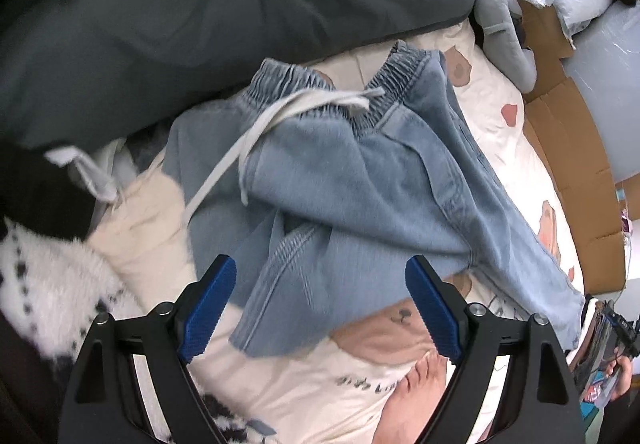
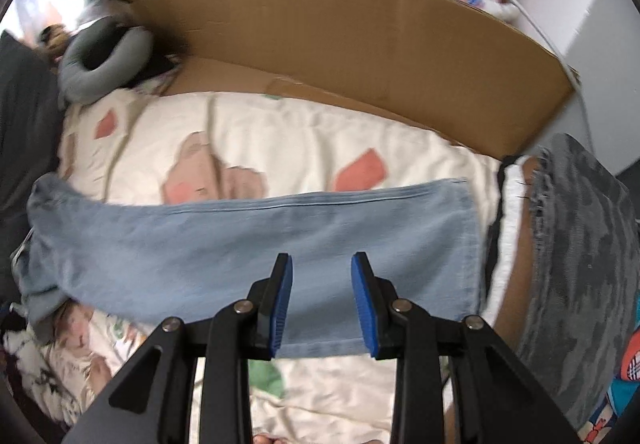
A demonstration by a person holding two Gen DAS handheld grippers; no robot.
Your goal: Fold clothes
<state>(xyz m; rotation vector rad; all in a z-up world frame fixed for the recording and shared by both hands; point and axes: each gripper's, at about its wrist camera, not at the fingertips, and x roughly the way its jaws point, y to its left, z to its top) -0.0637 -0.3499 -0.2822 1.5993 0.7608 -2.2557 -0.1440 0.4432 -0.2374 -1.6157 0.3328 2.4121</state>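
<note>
Denim trousers (image 1: 340,172), light blue, lie rumpled across the printed bedsheet (image 2: 280,132), waistband (image 1: 332,84) toward the dark duvet (image 1: 200,4), one leg (image 2: 260,244) stretched flat in your right view. Expect soft but weighty cloth that drapes rather than slides; hems and waistband look the firmest places to take hold. Left gripper (image 1: 320,304) spread wide over a leg hem, holding nothing. Right gripper (image 2: 322,304) partly open above the flat leg, also empty. Cardboard box (image 2: 360,44) beside the bed: contents not visible. Other clothes (image 1: 80,264) heaped at left.
</note>
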